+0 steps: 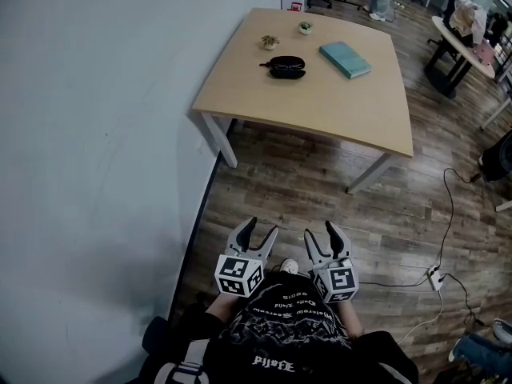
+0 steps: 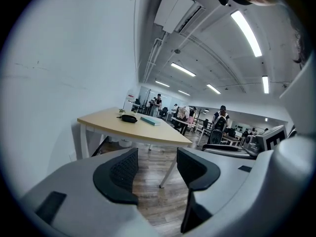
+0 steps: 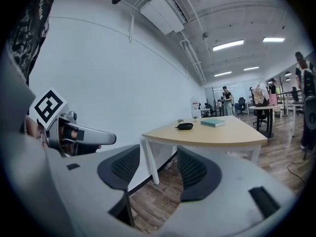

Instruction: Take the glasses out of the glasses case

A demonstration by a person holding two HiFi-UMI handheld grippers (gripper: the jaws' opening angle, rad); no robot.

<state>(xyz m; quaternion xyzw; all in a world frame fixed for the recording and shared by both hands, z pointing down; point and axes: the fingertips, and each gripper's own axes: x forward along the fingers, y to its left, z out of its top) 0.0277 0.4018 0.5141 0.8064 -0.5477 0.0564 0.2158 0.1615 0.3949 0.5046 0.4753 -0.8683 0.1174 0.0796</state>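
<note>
A black glasses case (image 1: 285,66) lies shut on the light wooden table (image 1: 320,94) far ahead of me; it shows small in the left gripper view (image 2: 129,118) and the right gripper view (image 3: 185,126). Both grippers hang close to my body over the wooden floor, well short of the table. My left gripper (image 1: 263,226) (image 2: 157,169) stands open with nothing between its pads. My right gripper (image 1: 319,230) (image 3: 153,171) is open too and holds nothing. The left gripper's finger (image 3: 74,135) shows at the left of the right gripper view.
A teal book (image 1: 345,59) lies right of the case, and two small potted plants (image 1: 270,42) (image 1: 305,28) stand behind it. A white wall (image 1: 96,134) runs along the left. A power strip (image 1: 434,277) with cables lies on the floor at right. Desks and people fill the far room.
</note>
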